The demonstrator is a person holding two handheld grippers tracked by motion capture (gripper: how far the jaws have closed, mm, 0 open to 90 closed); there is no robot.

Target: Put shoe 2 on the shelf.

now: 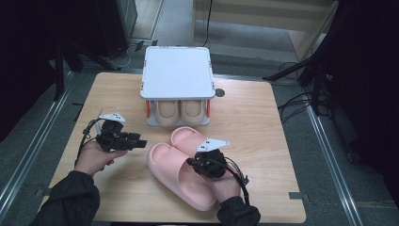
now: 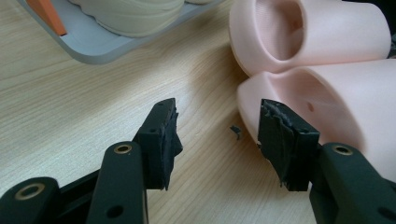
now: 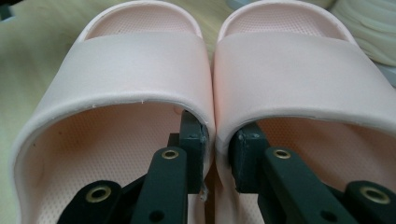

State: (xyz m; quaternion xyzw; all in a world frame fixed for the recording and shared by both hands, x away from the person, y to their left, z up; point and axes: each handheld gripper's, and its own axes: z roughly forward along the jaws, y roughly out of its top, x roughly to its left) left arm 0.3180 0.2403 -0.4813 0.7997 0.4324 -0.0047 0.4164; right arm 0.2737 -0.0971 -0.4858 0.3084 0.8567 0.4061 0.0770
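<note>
Two pink slides lay side by side on the wooden worktop point(image 1: 254, 122), lower centre of the high view, toes pointing toward the upper left of the frame: left slide point(image 1: 181, 174) nearer the bottom edge, right slide point(image 1: 188, 138) just behind it, the two touching along their inner sides. Right tool point(image 1: 200, 162) sat over the heel ends of the pair, clenched on their adjoining inner walls; in the right gripper view one jaw stood inside the left slide point(image 3: 116, 74), the other inside the right slide point(image 3: 299, 70), the two inner rims pinched together between the pads. Left tool point(image 1: 136, 142) was at centre left of the high view, held level above the worktop, jaws released and nothing between them; in the left gripper view bare wood showed in the gap, with the slides at the right of the frame, the nearer one just beside the right-hand jaw. A grey two-tier rack point(image 1: 177, 75) stood at upper centre, a beige pair of slides point(image 1: 180, 112) on its lower shelf, just beyond the pink pair.
</note>
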